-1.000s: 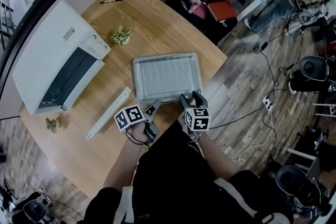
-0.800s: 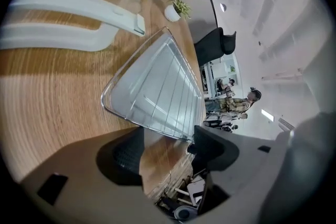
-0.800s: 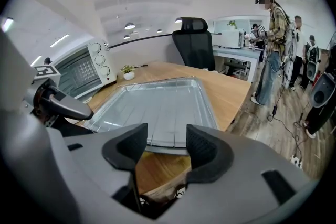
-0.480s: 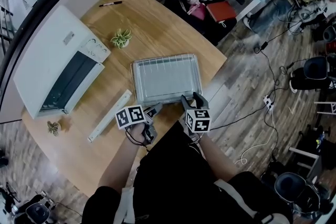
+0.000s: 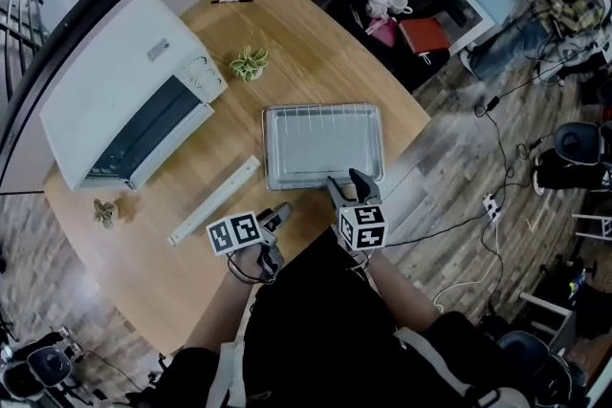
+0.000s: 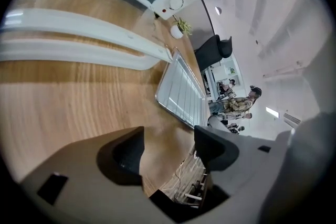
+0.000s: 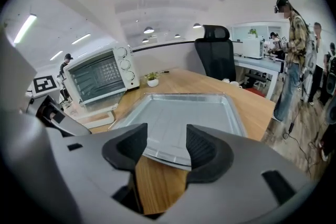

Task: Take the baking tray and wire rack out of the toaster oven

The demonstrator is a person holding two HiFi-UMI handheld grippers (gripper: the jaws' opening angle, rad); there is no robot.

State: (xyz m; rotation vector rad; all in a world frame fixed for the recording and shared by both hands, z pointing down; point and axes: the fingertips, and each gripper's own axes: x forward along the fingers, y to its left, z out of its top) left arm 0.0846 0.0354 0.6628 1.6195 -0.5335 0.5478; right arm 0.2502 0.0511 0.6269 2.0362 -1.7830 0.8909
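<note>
1. Toaster oven sits at the desk's left, dark glass front turned toward the tray. A small green ornament lies by its near end.
2. Long white bar lies flat on the desk btw oven and left claw, touching neither.
3. Left claw: jaws wide apart, nothing btw them, only bare wood behind. It hangs just off the tray's near-left corner, no contact.
4. Potted plant & pen sit farther back, well clear.
5. Baking tray lies flat mid-desk, outside the oven. Thin bars of the wire rack show across it, lying inside.
6. Right claw: jaws apart, over the tray's near rim. The rim shows in the gap but the pads don't press on it.
7. Cups & red book lie beyond the desk's far-right edge.
</note>
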